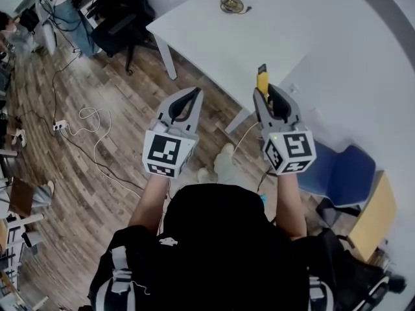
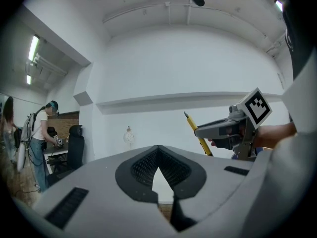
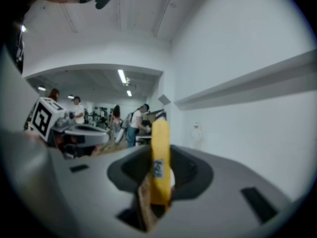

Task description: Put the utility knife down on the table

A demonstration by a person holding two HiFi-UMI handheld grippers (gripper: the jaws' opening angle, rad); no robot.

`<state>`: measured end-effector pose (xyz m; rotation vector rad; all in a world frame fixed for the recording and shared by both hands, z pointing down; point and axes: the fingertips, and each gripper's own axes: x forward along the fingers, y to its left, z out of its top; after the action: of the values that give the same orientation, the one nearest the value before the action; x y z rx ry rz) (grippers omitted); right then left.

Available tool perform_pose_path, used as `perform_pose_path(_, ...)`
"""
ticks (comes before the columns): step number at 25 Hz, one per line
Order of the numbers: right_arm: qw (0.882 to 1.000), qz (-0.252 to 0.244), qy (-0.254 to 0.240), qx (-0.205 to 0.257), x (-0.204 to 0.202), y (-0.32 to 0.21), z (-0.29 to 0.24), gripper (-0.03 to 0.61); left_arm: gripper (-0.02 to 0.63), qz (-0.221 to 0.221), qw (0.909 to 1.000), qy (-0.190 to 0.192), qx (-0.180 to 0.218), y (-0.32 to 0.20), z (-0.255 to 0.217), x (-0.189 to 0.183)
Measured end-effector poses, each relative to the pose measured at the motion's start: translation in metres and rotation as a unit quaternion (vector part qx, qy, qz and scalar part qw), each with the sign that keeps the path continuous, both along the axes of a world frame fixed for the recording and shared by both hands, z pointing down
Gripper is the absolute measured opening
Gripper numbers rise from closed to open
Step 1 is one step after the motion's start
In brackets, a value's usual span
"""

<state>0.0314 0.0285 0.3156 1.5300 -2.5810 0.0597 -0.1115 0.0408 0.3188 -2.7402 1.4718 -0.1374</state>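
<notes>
The utility knife (image 1: 262, 79) is yellow with a dark tip, and my right gripper (image 1: 264, 93) is shut on it. The knife sticks forward past the jaws, above the near edge of the white table (image 1: 272, 41). In the right gripper view the knife (image 3: 160, 155) stands upright between the jaws. The left gripper view catches the same knife (image 2: 197, 134) slanting up out of the right gripper (image 2: 218, 130). My left gripper (image 1: 194, 94) hovers over the wooden floor to the left of the table, its jaws together with nothing between them (image 2: 158, 150).
A glass object on a gold base (image 1: 232, 2) stands at the table's far edge. A blue chair (image 1: 343, 172) is at the right, beside a wooden panel (image 1: 376, 216). Cables and a power strip (image 1: 59, 125) lie on the floor. People stand at desks in the background (image 2: 39, 143).
</notes>
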Motion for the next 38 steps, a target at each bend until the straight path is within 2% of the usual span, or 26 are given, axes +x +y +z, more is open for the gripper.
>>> perform_pose_path(20, 1.000, 0.007, -0.016, -0.003, 0.031, -0.084, 0.008, 0.137, 0.015, 0.015, 0.9997, -0.019, 0.000, -0.082, 0.004, 0.036)
perform_pose_path(27, 1.000, 0.006, -0.020, -0.011, 0.047, -0.146, 0.012, 0.137, 0.014, 0.016, 0.9996, -0.022, -0.011, -0.144, 0.008, 0.055)
perform_pose_path(38, 1.000, -0.003, -0.024, -0.019, 0.065, -0.217, 0.014, 0.137, 0.014, 0.006, 0.9995, -0.029, -0.014, -0.211, 0.007, 0.073)
